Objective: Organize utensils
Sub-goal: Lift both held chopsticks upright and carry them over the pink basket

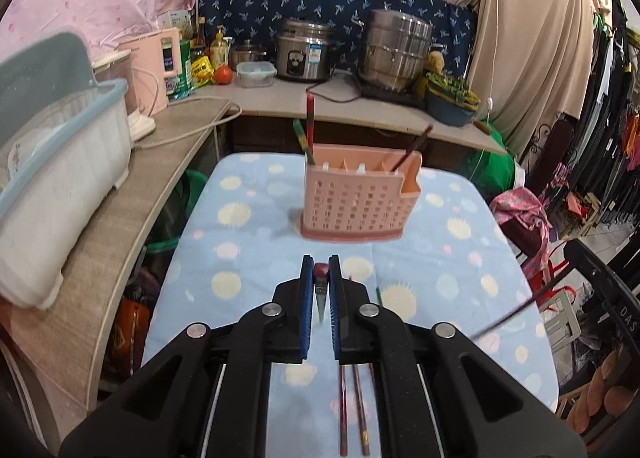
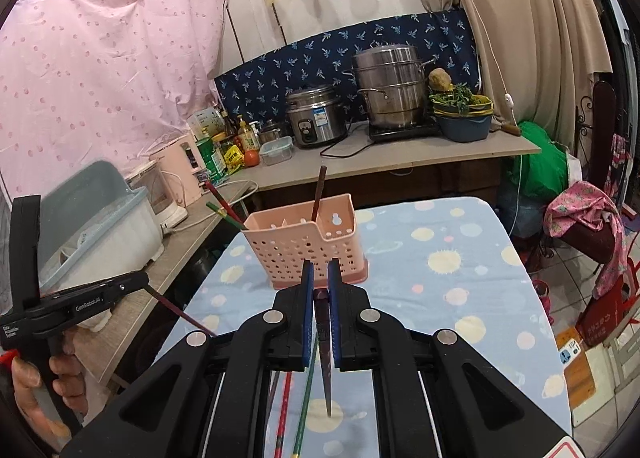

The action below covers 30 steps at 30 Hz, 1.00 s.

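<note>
Both tongs, left and right, are each clamped on a dark chopstick; beyond them the pink utensil holder stands on the table.

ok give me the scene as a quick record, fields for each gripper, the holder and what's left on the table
left gripper: shut on a chopstick
right gripper: shut on a dark chopstick
utensil holder: pink, upright on the dotted blue cloth, three chopsticks already standing in it
left on the table: several chopsticks on the cloth below the grippers
</note>
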Each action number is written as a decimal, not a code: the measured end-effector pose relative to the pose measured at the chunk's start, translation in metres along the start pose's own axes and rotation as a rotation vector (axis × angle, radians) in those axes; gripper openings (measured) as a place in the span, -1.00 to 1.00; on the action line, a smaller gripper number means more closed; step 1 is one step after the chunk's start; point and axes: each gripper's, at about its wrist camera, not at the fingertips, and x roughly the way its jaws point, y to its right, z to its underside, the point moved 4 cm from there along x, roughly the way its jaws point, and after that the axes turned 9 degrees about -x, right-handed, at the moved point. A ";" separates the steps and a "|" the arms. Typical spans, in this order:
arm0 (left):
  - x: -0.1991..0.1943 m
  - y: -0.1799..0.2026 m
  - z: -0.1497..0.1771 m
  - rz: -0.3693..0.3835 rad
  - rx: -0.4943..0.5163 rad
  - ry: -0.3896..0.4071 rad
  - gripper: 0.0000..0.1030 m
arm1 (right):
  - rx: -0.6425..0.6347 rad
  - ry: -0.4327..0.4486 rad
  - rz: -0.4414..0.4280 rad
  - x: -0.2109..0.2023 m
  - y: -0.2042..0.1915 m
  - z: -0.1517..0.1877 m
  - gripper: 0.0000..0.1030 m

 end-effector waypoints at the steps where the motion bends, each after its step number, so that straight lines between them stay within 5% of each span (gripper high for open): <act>1: 0.001 0.003 -0.009 0.002 -0.002 0.009 -0.86 | 0.004 0.005 -0.011 0.002 0.001 -0.006 -0.86; 20: -0.005 0.057 -0.165 0.052 0.009 0.233 -0.86 | -0.009 0.239 -0.076 0.052 -0.004 -0.172 -0.86; 30: 0.017 0.065 -0.209 0.032 0.010 0.294 -0.86 | -0.020 0.266 -0.071 0.101 -0.011 -0.214 -0.86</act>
